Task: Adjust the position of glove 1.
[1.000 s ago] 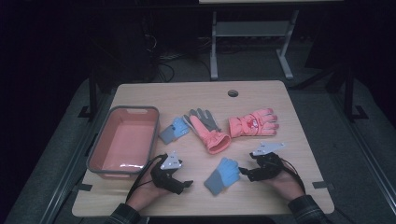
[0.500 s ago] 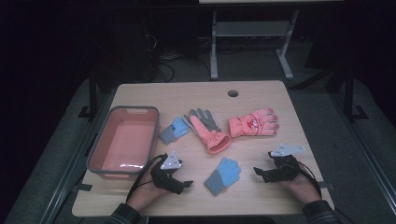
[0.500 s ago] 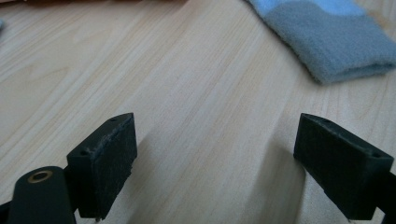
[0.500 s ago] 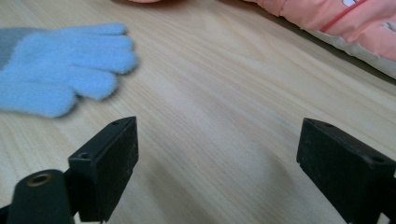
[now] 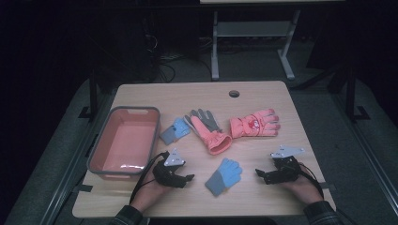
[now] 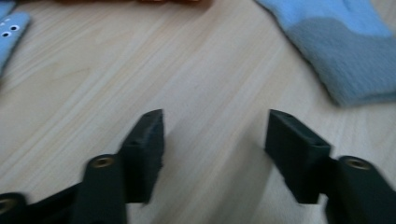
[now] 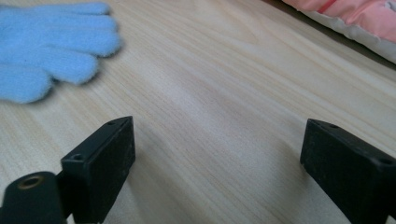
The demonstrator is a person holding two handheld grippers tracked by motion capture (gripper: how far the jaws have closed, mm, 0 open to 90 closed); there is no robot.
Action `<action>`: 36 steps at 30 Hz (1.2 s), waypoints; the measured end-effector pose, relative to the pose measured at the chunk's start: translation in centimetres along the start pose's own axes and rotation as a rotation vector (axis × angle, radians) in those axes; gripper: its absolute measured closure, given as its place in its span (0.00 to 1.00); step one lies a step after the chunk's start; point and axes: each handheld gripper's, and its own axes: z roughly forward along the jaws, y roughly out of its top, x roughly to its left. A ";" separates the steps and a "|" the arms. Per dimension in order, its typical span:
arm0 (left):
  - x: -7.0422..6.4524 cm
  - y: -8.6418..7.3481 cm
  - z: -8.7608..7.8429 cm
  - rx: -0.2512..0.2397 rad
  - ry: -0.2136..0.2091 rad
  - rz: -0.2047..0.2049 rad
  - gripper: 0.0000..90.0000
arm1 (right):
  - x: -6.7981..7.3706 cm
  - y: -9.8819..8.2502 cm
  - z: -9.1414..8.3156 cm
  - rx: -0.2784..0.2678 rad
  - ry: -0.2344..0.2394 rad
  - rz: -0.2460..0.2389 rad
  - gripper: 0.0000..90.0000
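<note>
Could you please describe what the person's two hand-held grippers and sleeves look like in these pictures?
Both are black. The left hand-held gripper and the right hand-held gripper each carry a grey three-cornered plate on top and trail a black cable toward the person. Up close, the jaws are blocky matte black pads on black arms with brass-coloured rivets. Dark plaid sleeve cuffs show at both wrists.

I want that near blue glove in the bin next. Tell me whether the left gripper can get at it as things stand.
Probably yes. The left gripper has open jaws with only bare table between it and the blue glove lying flat beside it.
</note>
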 end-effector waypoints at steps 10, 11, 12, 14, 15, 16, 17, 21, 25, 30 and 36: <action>-0.1 3.2 1.2 0.075 0.016 -0.029 0.99 | -0.3 -0.2 0.1 -0.013 0.014 0.019 0.09; 0.0 3.4 1.2 0.070 0.023 -0.035 0.99 | -0.3 -0.2 0.1 -0.013 0.014 0.020 0.09; 0.2 3.8 1.3 0.062 0.029 -0.040 0.99 | -0.3 -0.2 0.1 -0.013 0.015 0.019 0.09; 0.7 4.7 1.5 0.048 0.043 -0.065 0.99 | -0.3 -0.2 0.1 -0.013 0.014 0.020 0.09; 1.1 5.1 1.6 0.038 0.051 -0.070 0.99 | -0.3 -0.2 0.1 -0.013 0.015 0.020 0.09; 1.7 5.5 1.8 0.025 0.058 -0.083 0.99 | -0.3 -0.2 0.1 -0.013 0.014 0.020 0.09; 2.1 5.9 1.9 0.014 0.059 -0.098 0.99 | -0.3 -0.2 0.1 -0.013 0.015 0.020 0.09; 3.9 7.1 2.5 -0.006 0.091 -0.123 0.99 | -0.3 -0.2 0.1 -0.013 0.015 0.020 0.09; 5.5 7.9 3.2 -0.024 0.128 -0.157 0.99 | -0.3 -0.2 0.1 -0.013 0.015 0.020 0.09; 7.3 8.7 4.1 -0.023 0.179 -0.186 0.99 | -0.3 -0.2 0.1 -0.014 0.015 0.020 0.09; 8.5 9.2 6.1 -0.002 0.189 -0.206 0.99 | -0.3 -0.2 0.1 -0.014 0.015 0.019 0.09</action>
